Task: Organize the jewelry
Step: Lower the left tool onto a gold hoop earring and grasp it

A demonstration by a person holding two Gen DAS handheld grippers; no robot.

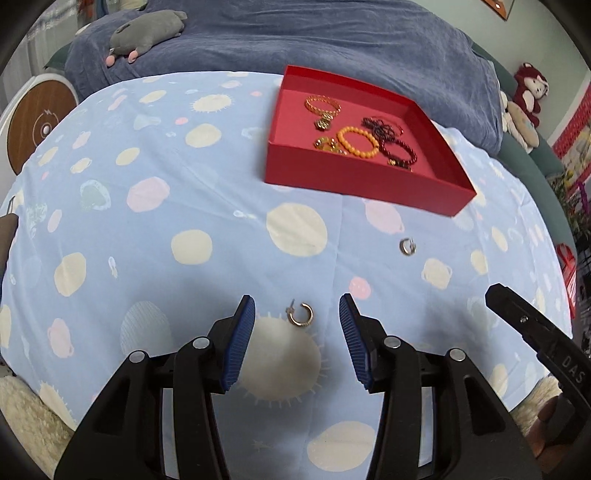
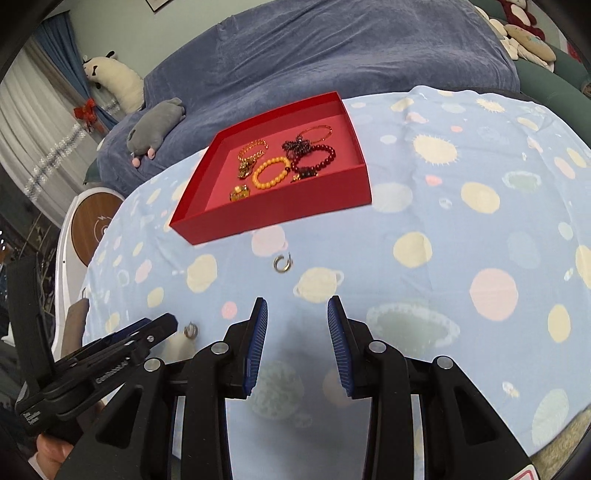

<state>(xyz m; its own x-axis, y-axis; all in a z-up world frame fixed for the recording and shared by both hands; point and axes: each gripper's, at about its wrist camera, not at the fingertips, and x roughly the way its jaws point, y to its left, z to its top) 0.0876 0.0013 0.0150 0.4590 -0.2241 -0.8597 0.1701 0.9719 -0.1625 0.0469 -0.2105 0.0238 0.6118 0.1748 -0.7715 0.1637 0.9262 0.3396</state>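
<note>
A red tray sits on the blue spotted cloth and holds several bracelets, among them an orange bead bracelet and a dark red one. A gold hoop earring lies on the cloth just ahead of my open left gripper, between its fingertips. A second hoop earring lies nearer the tray, ahead of my open, empty right gripper. The left gripper's tip shows in the right wrist view, the right gripper's body in the left.
A blue blanket-covered sofa stands behind the table with a grey plush toy. A round wood-topped stand is at the left. Stuffed toys sit at the right.
</note>
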